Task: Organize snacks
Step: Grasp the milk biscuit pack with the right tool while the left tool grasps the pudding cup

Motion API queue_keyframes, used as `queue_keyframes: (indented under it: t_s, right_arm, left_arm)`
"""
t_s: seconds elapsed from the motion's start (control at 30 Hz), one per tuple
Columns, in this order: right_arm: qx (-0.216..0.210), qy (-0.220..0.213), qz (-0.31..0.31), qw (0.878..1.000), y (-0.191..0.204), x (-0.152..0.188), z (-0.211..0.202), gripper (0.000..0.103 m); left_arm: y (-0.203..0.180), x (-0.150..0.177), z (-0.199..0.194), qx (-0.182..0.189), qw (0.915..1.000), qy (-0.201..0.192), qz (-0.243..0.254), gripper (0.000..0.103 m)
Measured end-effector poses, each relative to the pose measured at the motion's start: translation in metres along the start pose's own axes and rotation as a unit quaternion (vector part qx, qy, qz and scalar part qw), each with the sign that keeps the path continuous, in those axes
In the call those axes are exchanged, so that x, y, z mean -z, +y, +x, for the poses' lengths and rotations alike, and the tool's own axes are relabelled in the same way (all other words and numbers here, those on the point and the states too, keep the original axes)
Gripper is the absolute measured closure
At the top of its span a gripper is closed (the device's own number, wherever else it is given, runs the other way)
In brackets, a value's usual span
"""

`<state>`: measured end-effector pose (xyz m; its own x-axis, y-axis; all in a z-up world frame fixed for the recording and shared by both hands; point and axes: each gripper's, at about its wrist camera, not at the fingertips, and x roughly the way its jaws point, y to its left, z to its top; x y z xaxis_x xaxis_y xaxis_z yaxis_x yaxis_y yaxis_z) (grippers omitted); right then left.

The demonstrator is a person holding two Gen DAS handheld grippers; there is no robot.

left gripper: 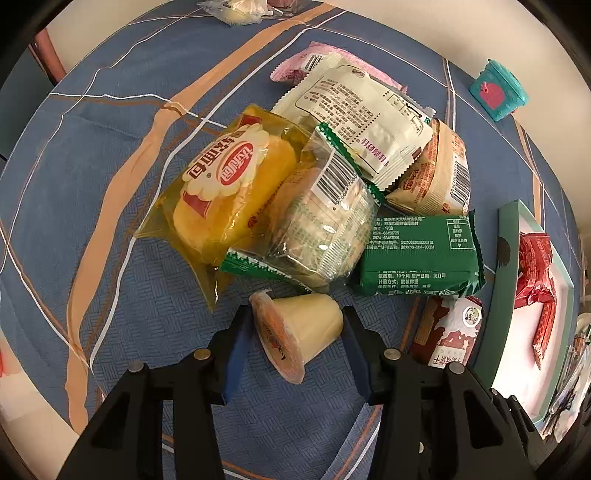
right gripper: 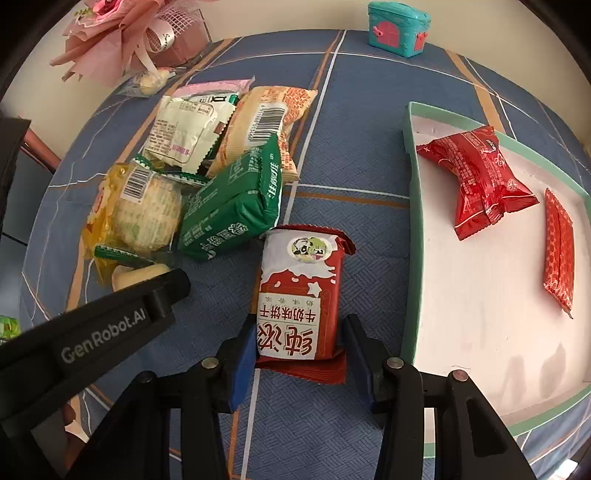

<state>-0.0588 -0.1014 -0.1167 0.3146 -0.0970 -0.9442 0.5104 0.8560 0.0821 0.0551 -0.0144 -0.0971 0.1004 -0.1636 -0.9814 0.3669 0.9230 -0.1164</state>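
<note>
A pile of snack packets lies on the blue cloth: a yellow bread pack (left gripper: pixel 218 184), a clear rice-cracker pack (left gripper: pixel 325 225), a green packet (left gripper: pixel 417 254) and a white packet (left gripper: pixel 362 118). My left gripper (left gripper: pixel 295 332) is open, its fingers on either side of a pale jelly cup (left gripper: pixel 299 332) lying on its side. My right gripper (right gripper: pixel 299 350) is open around the near end of a red-and-white biscuit packet (right gripper: pixel 299 291). A green-rimmed white tray (right gripper: pixel 413 229) at the right holds two red packets (right gripper: pixel 476 181).
A teal toy chest (right gripper: pixel 399 27) stands at the table's far edge. A pink bouquet (right gripper: pixel 114 33) and a small clear candy bag (right gripper: pixel 147 83) sit at the far left. The left gripper's body (right gripper: pixel 92 332) crosses the right view's lower left.
</note>
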Motion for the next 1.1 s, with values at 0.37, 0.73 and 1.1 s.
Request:
queue_keyframes:
  t_s: [0.37,0.73,1.1]
  right_arm:
    - [-0.015,0.009,0.009,1.000,-0.001,-0.002,-0.006,0.060]
    - [-0.044,-0.019,0.035,0.998,-0.008,-0.006,-0.038,0.061]
    - [-0.072,-0.059,0.049,0.994,-0.015,-0.006,-0.069,0.062]
  left_arm:
    - [0.009,-0.007,-0.007,0.014,0.9998,-0.001,-0.012,0.053]
    - [0.002,-0.014,-0.026,0.039,0.9990,-0.020,-0.002,0.061]
    - [-0.004,-0.016,-0.051,0.063,0.9960,-0.064,0.002,0.061]
